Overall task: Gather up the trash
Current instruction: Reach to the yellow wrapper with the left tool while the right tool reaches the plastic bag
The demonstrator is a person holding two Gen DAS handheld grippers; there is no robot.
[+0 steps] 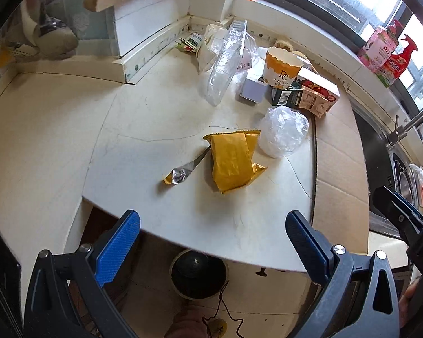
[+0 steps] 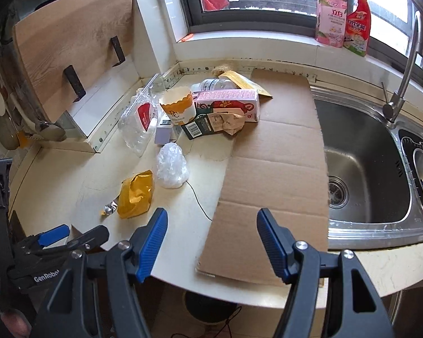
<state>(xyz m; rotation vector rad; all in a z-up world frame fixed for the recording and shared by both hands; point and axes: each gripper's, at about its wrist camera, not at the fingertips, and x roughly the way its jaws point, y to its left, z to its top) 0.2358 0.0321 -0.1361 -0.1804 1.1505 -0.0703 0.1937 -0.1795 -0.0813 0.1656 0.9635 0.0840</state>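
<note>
Judging progress, I've collected nothing yet: my left gripper (image 1: pixel 213 242) and right gripper (image 2: pixel 211 242) hang spread and empty, while the crumpled yellow foil wrapper (image 1: pixel 232 162) and crinkled clear plastic wad (image 1: pixel 283 135) lie on the white counter (image 1: pixel 143 118).

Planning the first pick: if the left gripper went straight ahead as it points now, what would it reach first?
Probably the crumpled yellow snack wrapper, lying nearest on the white countertop ahead of the open left gripper; depth is unclear.
</note>
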